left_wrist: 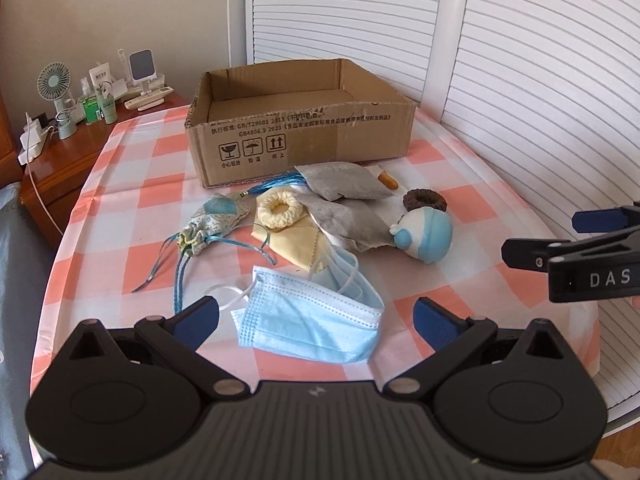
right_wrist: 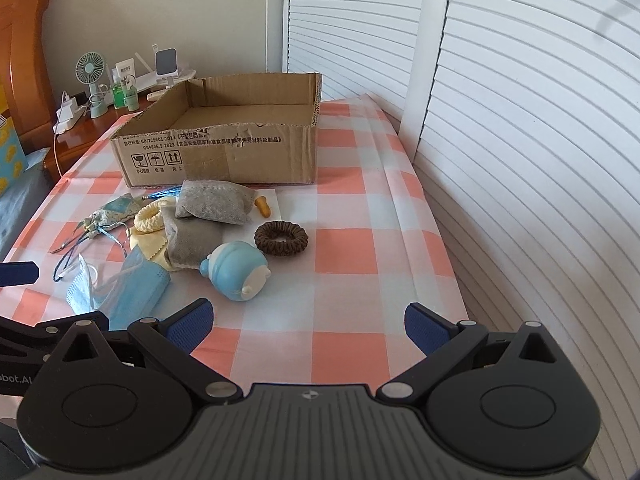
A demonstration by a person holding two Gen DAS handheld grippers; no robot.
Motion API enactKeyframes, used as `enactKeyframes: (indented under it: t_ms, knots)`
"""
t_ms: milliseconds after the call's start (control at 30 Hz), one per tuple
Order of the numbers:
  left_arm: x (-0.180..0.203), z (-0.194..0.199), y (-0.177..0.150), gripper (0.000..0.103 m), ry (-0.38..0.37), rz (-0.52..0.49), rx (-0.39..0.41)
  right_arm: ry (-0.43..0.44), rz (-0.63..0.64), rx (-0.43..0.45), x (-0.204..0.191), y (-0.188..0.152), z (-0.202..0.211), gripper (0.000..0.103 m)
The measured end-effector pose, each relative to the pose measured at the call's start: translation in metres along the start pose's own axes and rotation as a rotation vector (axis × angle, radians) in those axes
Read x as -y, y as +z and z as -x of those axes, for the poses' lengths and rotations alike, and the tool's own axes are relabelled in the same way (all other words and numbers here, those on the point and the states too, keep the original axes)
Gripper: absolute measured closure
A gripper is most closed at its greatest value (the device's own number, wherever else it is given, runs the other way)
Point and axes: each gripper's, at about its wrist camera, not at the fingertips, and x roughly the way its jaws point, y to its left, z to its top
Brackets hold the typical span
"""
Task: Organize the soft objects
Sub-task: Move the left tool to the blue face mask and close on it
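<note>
An open, empty cardboard box (left_wrist: pixel 304 148) (right_wrist: pixel 224 156) stands at the back of the checked table. In front of it lies a pile of soft things: two grey sachets (left_wrist: pixel 344 184) (right_wrist: pixel 212 204), a cream scrunchie (left_wrist: pixel 278 210) (right_wrist: pixel 149 218), a brown scrunchie (left_wrist: pixel 425 200) (right_wrist: pixel 281 238), a blue-and-white squishy toy (left_wrist: pixel 426 236) (right_wrist: pixel 236 272), a floral drawstring pouch (left_wrist: pixel 212 220) (right_wrist: pixel 108 212), a yellow cloth (left_wrist: pixel 296 244) and blue face masks (left_wrist: pixel 308 316) (right_wrist: pixel 120 288). My left gripper (left_wrist: pixel 316 320) is open just above the masks. My right gripper (right_wrist: pixel 308 324) is open and empty over bare tablecloth, right of the toy.
A small orange earplug (left_wrist: pixel 387 180) (right_wrist: pixel 264 206) lies by the box. A wooden nightstand (left_wrist: pixel 60 160) at the left holds a small fan, bottles and chargers. White louvred doors (right_wrist: pixel 520 120) close off the table's right and back.
</note>
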Motion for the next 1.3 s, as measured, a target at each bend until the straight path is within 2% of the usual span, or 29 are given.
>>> enactKeyframes:
  t_ms: [133, 233, 367, 567, 767, 900, 1100, 1300]
  knots:
    - [0.010, -0.019, 0.000, 0.000, -0.009, -0.058, -0.035, -0.010, -0.007, -0.012, 0.005, -0.002, -0.007, 0.000]
    - [0.013, -0.030, -0.005, 0.000, 0.025, -0.097, -0.059, 0.004, -0.010, -0.012, 0.009, -0.004, -0.011, 0.000]
    - [-0.001, -0.029, -0.015, 0.000, 0.046, -0.088, -0.080, 0.027, 0.014, -0.012, 0.010, -0.009, -0.020, 0.000]
    - [-0.034, -0.027, -0.029, 0.000, 0.115, -0.044, -0.110, 0.054, 0.065, -0.045, 0.004, -0.016, -0.038, 0.000]
    - [-0.056, -0.029, -0.036, 0.000, 0.073, 0.067, -0.100, 0.091, 0.103, -0.060, -0.005, -0.022, -0.048, 0.000]
    - [-0.055, -0.029, -0.035, 0.000, 0.085, 0.071, -0.105, 0.101, 0.160, -0.067, -0.014, -0.027, -0.054, 0.000]
    - [-0.054, -0.024, -0.046, 0.000, 0.079, 0.058, -0.039, 0.128, 0.170, -0.070, -0.013, -0.032, -0.058, 0.000]
    - [-0.052, -0.026, -0.044, 0.000, 0.074, 0.055, -0.031, 0.128, 0.168, -0.018, -0.009, -0.038, -0.059, 0.000]
